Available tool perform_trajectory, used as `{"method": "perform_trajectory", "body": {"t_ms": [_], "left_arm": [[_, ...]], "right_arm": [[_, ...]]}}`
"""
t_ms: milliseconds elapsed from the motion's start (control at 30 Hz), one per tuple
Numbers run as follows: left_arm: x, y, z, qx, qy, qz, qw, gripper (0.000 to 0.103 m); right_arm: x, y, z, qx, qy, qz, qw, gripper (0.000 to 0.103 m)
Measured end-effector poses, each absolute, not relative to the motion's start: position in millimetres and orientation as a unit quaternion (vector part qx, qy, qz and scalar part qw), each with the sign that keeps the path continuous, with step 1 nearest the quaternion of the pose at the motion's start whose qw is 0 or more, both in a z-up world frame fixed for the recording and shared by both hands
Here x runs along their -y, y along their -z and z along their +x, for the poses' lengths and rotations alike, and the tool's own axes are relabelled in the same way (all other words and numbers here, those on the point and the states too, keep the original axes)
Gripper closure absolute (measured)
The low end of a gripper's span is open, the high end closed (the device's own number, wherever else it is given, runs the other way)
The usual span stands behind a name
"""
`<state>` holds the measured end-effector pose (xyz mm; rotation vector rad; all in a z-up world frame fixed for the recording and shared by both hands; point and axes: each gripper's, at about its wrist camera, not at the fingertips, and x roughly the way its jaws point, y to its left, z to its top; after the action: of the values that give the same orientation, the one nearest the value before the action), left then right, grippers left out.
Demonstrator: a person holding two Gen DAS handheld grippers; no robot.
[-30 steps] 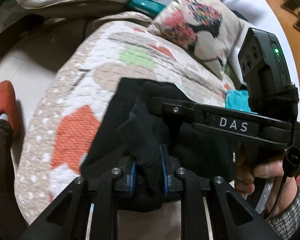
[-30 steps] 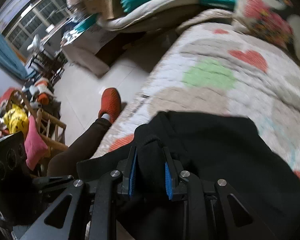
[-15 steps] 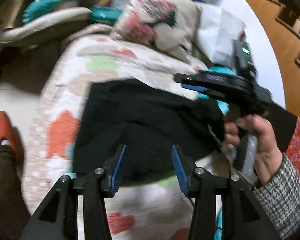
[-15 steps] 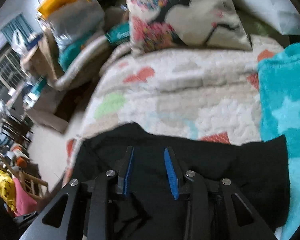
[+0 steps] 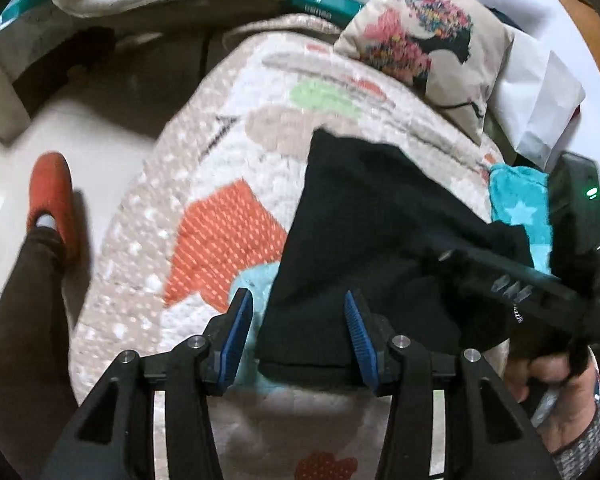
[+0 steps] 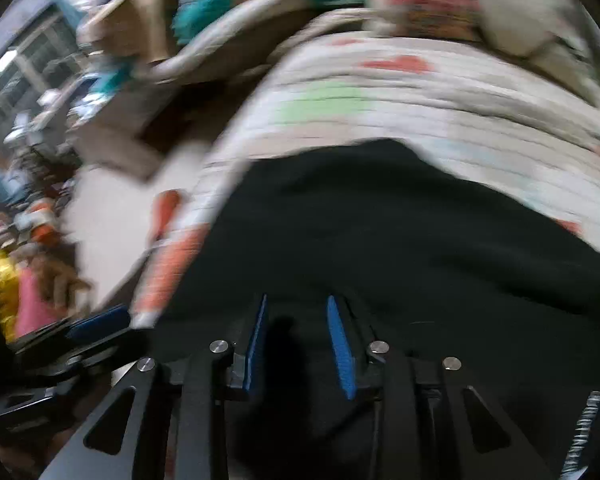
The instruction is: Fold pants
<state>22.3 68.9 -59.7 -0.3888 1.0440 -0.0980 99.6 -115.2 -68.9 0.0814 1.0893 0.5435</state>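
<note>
Hovering over black pants [image 5: 380, 240] folded flat on the patchwork quilt [image 5: 220, 184], near its front edge. Best next: take the near hem squarely with both claws, lift evenly, avoid dragging the quilt. Left gripper [image 5: 298, 328] angled steeply down, blue pads apart, straddling the near-left corner, nothing pinched. Right gripper [image 6: 300, 340] also tilted down over the cloth, frame blurred, jaws closing, narrow gap, no fabric seen between pads. Right hand [image 5: 556, 396] visible on its handle.

left tongs [image 5: 296, 334] released pants [image 5: 372, 232] | right tongs [image 6: 300, 344] too (closing)
</note>
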Motion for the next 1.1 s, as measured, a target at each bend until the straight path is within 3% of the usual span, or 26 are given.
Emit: {"method": "perform_trajectory", "body": {"t_ms": [67, 167, 267, 300, 333, 367, 433, 600, 633, 700, 833, 1000, 1100], "left_arm": [[-69, 68, 24, -0.500, 0.048, -0.184, 0.845, 0.056], [-68, 75, 26, -0.503, 0.052, -0.189, 0.842, 0.056], [-62, 75, 24, -0.498, 0.061, -0.178, 0.846, 0.056], [-59, 75, 24, -0.497, 0.064, -0.173, 0.848, 0.064], [-56, 76, 22, -0.496, 0.066, -0.163, 0.850, 0.078], [-54, 76, 21, -0.495, 0.062, -0.156, 0.853, 0.081], [-53, 76, 19, -0.490, 0.063, -0.153, 0.856, 0.087], [-58, 75, 16, -0.487, 0.065, -0.172, 0.854, 0.090], [-59, 75, 14, -0.486, 0.065, -0.174, 0.854, 0.091], [-61, 74, 11, -0.485, 0.068, -0.179, 0.853, 0.092], [-67, 73, 8, -0.485, 0.073, -0.197, 0.849, 0.093], [-73, 75, 5, -0.489, 0.079, -0.204, 0.845, 0.093], [-75, 74, 4, -0.494, 0.081, -0.193, 0.844, 0.086]], "right_arm": [[126, 61, 99, -0.506, -0.232, 0.054, 0.829, 0.075], [121, 45, 99, -0.484, -0.212, 0.034, 0.848, 0.060], [104, 33, 108, -0.477, -0.247, 0.026, 0.843, 0.056], [92, 29, 113, -0.475, -0.259, 0.015, 0.841, 0.055], [82, 27, 115, -0.473, -0.270, 0.005, 0.838, 0.055], [72, 27, 122, -0.474, -0.279, -0.005, 0.835, 0.054], [48, 32, 138, -0.484, -0.288, -0.019, 0.826, 0.054], [-2, 66, 180, -0.552, -0.281, -0.025, 0.784, 0.054], [-7, 68, 182, -0.552, -0.280, -0.032, 0.785, 0.057], [-13, 67, 186, -0.559, -0.274, -0.040, 0.782, 0.093], [-15, 60, 201, -0.562, -0.272, -0.021, 0.781, 0.103], [-39, 45, 210, -0.551, -0.277, -0.025, 0.787, 0.102], [-41, 35, 213, -0.542, -0.270, -0.022, 0.796, 0.102]]}}
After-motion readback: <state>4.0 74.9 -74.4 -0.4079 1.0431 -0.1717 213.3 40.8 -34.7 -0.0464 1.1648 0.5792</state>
